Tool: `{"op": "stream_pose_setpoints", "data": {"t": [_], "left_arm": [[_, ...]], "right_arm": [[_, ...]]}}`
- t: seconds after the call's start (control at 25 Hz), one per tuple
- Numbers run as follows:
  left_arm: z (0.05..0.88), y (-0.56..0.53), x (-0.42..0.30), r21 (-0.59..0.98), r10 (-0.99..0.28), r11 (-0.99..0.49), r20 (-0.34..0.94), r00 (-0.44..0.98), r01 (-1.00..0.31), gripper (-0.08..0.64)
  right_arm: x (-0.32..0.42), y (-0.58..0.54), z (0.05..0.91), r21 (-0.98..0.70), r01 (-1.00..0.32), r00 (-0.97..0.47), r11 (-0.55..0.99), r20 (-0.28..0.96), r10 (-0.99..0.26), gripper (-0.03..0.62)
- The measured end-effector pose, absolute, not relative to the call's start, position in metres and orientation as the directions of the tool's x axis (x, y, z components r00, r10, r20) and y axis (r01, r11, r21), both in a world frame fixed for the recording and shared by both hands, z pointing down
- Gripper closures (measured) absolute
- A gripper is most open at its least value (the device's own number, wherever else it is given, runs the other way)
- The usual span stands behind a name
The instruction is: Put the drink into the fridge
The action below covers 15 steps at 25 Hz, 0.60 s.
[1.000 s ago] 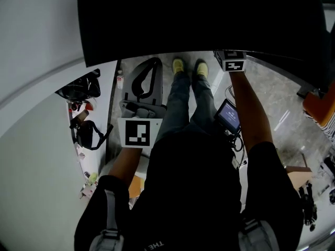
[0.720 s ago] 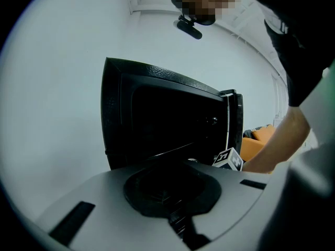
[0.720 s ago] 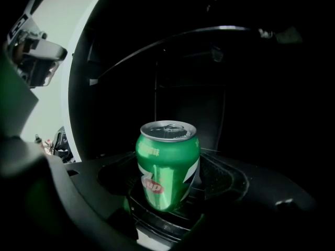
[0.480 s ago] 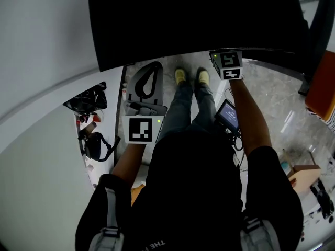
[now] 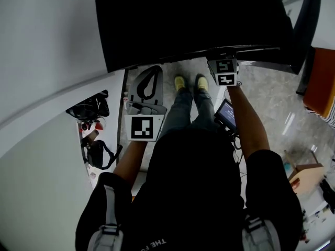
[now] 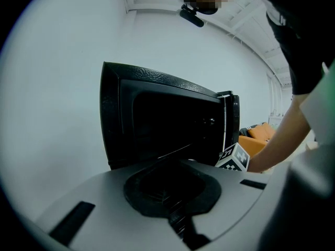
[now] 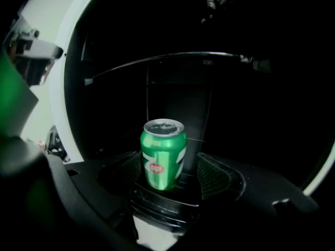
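Ahead, the black fridge [image 5: 193,20] fills the top of the head view, and its dark interior, crossed by a shelf [image 7: 172,59], fills the right gripper view, so the door looks to be open. The person stands square to it with the right arm stretched forward, probably to carry the load inside. The left gripper [image 6: 170,184] hangs back near the waist, its jaws drawn together on nothing, apparently idle. The right gripper [image 7: 166,186] sits at the fridge's opening and grips the can [image 7: 163,153] low down between its ribbed pads [image 7: 213,178]. The can stands upright: green, with a white band, a small red mark and a silver top, undented.
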<state>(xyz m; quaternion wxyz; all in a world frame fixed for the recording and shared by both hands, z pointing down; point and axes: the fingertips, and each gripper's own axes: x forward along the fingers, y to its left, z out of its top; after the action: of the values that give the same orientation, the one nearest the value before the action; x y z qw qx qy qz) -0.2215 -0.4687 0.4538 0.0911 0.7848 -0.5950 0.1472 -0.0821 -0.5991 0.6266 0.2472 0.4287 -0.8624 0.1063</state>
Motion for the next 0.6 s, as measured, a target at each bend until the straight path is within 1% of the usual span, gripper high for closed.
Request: {"op": "stream_pose_setpoints", "data": {"t": [0.16,0.32,0.44,0.56,0.6], "left_arm": [[0.446,-0.469,-0.211,-0.043,-0.907,-0.293,0.33,0.263,-0.955,0.548],[0.441,-0.468,-0.209,-0.051,-0.907,-0.302,0.322,0.27,-0.952,0.548],[0.439,-0.465,-0.207,-0.066,-0.903,-0.315,0.328,0.277,-0.947,0.548],[0.435,-0.468,-0.205,-0.075,-0.904,-0.33,0.314,0.291,-0.941,0.548],[0.434,-0.467,-0.205,-0.075,-0.903,-0.332,0.313,0.294,-0.94,0.548]], "right_arm": [[-0.071,-0.595,0.621,0.062,-0.796,-0.484,0.602,0.532,-0.695,0.255],[-0.059,-0.589,0.631,0.072,-0.804,-0.448,0.59,0.578,-0.682,0.255],[-0.058,-0.588,0.621,0.038,-0.813,-0.466,0.581,0.556,-0.688,0.258],[-0.06,-0.591,0.611,0.067,-0.808,-0.459,0.585,0.551,-0.697,0.262],[-0.059,-0.589,0.609,0.075,-0.809,-0.453,0.583,0.551,-0.7,0.277]]}}
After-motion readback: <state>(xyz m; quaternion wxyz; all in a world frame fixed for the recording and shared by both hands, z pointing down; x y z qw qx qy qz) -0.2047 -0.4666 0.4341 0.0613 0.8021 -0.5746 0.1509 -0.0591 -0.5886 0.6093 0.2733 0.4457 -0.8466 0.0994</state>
